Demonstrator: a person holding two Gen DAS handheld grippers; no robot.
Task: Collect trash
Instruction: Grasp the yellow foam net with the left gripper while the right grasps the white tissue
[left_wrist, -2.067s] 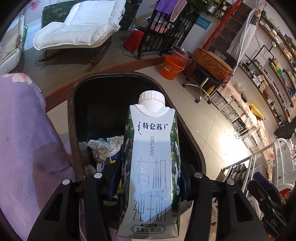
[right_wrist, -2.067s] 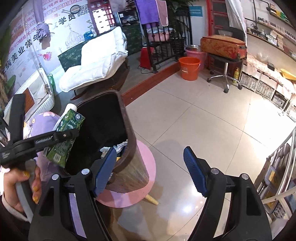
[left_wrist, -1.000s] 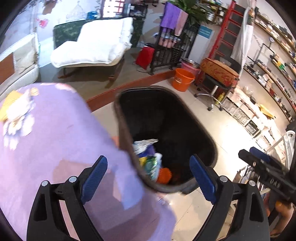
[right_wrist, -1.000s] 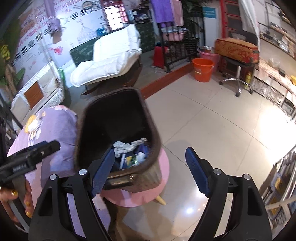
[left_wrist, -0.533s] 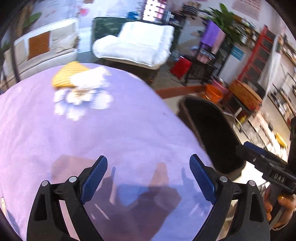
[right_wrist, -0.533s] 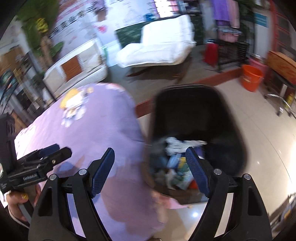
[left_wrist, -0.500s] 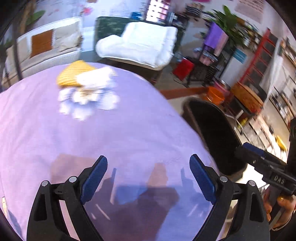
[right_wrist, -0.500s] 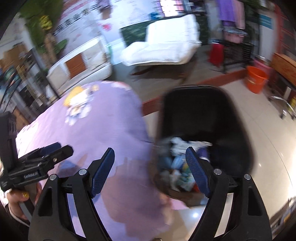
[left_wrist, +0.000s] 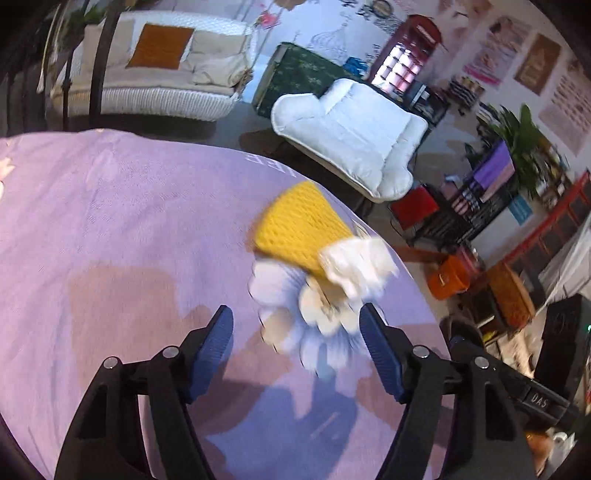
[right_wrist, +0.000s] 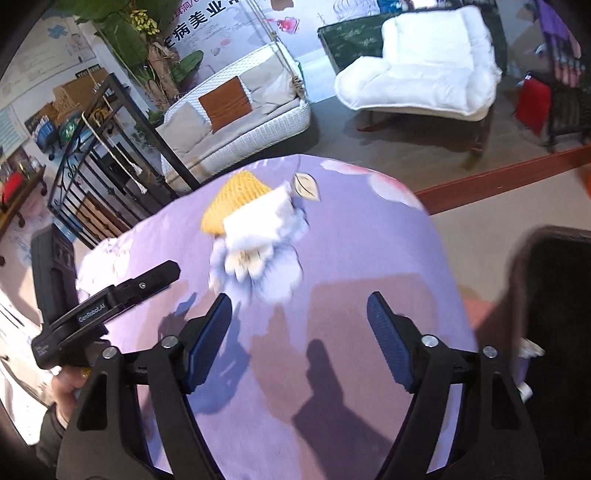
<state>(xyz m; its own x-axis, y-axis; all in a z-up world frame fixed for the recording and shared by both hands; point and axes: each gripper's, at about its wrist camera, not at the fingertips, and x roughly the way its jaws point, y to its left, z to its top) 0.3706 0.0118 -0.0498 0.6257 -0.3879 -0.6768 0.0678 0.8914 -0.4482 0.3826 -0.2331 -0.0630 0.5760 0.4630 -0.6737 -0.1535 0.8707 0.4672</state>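
- left gripper (left_wrist: 295, 347) unloaded, jaws just narrowed, nothing between; yellow net (left_wrist: 301, 225) plus white wad (left_wrist: 354, 266) just ahead, likely next pick
- right gripper (right_wrist: 298, 341) likewise unloaded, narrowing; bin (right_wrist: 554, 295) kept close at its right for short drops

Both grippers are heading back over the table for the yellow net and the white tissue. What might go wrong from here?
The white tissue lies on the yellow net, so a grab may take only one piece, or pinch the purple tablecloth too. Both sit near the table's far edge; a nudge may push them off. The left gripper and right gripper, jaws just narrowing around nothing, aim at one pile and may collide.
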